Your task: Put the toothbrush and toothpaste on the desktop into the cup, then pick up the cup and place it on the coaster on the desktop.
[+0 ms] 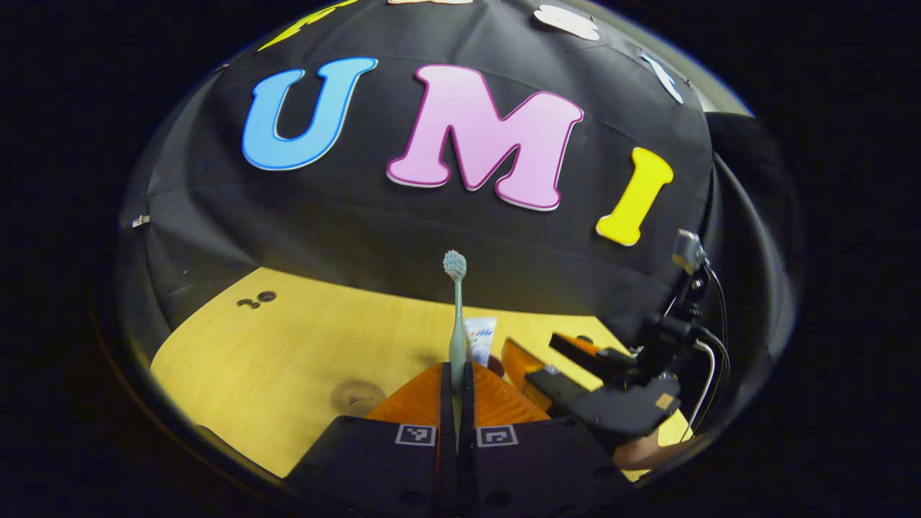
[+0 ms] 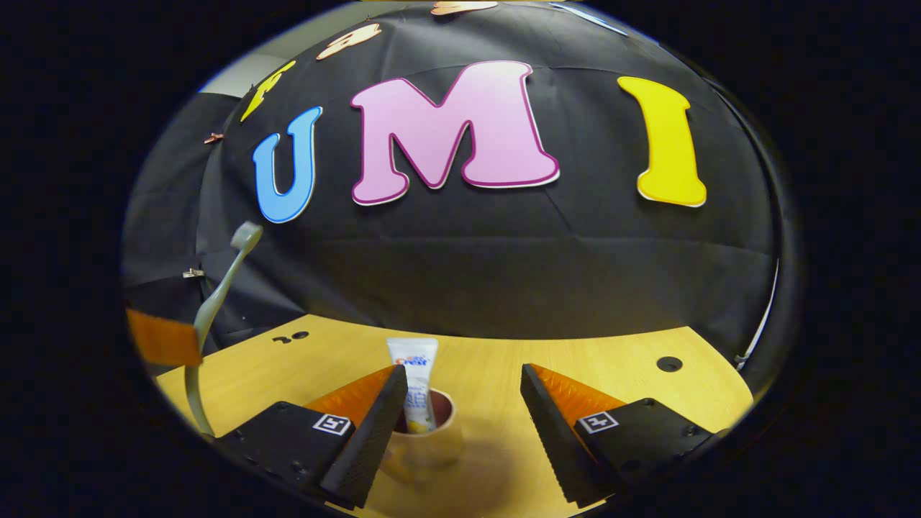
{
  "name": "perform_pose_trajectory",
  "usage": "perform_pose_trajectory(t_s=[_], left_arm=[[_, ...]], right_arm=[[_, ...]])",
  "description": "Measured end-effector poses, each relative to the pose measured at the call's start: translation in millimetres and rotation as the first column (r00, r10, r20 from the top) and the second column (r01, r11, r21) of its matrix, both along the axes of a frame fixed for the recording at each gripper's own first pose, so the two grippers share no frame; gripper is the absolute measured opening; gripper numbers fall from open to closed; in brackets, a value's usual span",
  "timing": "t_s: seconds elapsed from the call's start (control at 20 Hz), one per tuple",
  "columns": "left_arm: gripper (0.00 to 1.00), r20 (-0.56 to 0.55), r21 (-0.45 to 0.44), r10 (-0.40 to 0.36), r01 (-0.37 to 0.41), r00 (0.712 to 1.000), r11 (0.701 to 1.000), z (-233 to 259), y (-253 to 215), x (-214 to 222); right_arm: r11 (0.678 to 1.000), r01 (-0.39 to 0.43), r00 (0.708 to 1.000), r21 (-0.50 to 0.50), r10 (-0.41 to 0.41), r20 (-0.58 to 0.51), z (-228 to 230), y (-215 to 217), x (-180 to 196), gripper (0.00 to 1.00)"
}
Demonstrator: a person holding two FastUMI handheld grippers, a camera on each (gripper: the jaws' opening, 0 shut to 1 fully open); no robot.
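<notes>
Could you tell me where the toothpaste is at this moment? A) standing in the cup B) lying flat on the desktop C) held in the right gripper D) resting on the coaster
A: in the right gripper view the toothpaste stands upright inside the cup, between the open fingers of the right gripper, which do not touch it.

I'm working in a recording booth, not a home: black cloth wall draped all around, a bare pale wooden bench with round holes in its top, and bathroom things staged on it.
</notes>
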State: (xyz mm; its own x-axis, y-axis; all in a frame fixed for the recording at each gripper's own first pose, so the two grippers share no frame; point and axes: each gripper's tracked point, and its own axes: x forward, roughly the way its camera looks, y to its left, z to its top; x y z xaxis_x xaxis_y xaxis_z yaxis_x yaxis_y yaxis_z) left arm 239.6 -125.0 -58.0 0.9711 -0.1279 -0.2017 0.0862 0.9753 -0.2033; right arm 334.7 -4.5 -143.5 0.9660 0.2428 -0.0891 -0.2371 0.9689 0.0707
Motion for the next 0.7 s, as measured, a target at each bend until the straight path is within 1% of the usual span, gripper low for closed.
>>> perform_pose_trajectory(t_s=[0.1, 0.2, 0.35, 0.4, 0.45, 0.5, 0.7], left_arm=[[0.06, 0.059, -0.013, -0.012, 0.013, 0.998, 1.000, 7.7, -10.4, 23.8], [0.06, 0.115, -0.007, -0.013, 0.014, 0.993, 1.000, 9.3, -18.8, 48.8], [0.06, 0.189, -0.029, -0.019, 0.025, 0.982, 0.999, 6.8, -32.1, 82.3], [0.06, 0.204, -0.032, -0.025, 0.032, 0.979, 0.999, 4.2, -36.1, 90.5], [0.11, 0.218, -0.026, -0.029, 0.035, 0.975, 0.999, 1.7, -38.1, 98.6], [0.06, 0.229, -0.013, -0.037, 0.041, 0.973, 0.999, -2.1, -40.2, 107.9], [0.06, 0.238, 0.009, -0.040, 0.039, 0.970, 0.999, -32.0, -40.2, 126.0]], right_arm=[[1.000, 0.013, 0.999, -0.018, -0.014, -0.043, -10.6, -18.4, -8.4, 0.98], [0.999, 0.032, 0.997, -0.011, -0.033, -0.074, -15.9, -34.0, -15.1, 0.98], [0.999, 0.033, 0.994, -0.029, -0.036, -0.108, -25.3, -46.9, -23.6, 0.98], [0.999, 0.024, 0.993, -0.039, -0.028, -0.114, -28.6, -48.2, -27.0, 0.98], [0.999, 0.016, 0.992, -0.051, -0.022, -0.122, -31.4, -50.3, -29.9, 0.97], [0.998, 0.012, 0.992, -0.057, -0.019, -0.124, -33.5, -51.7, -32.3, 0.97], [0.998, -0.004, 0.991, -0.067, -0.006, -0.136, -42.9, -49.7, -37.3, 0.97]])
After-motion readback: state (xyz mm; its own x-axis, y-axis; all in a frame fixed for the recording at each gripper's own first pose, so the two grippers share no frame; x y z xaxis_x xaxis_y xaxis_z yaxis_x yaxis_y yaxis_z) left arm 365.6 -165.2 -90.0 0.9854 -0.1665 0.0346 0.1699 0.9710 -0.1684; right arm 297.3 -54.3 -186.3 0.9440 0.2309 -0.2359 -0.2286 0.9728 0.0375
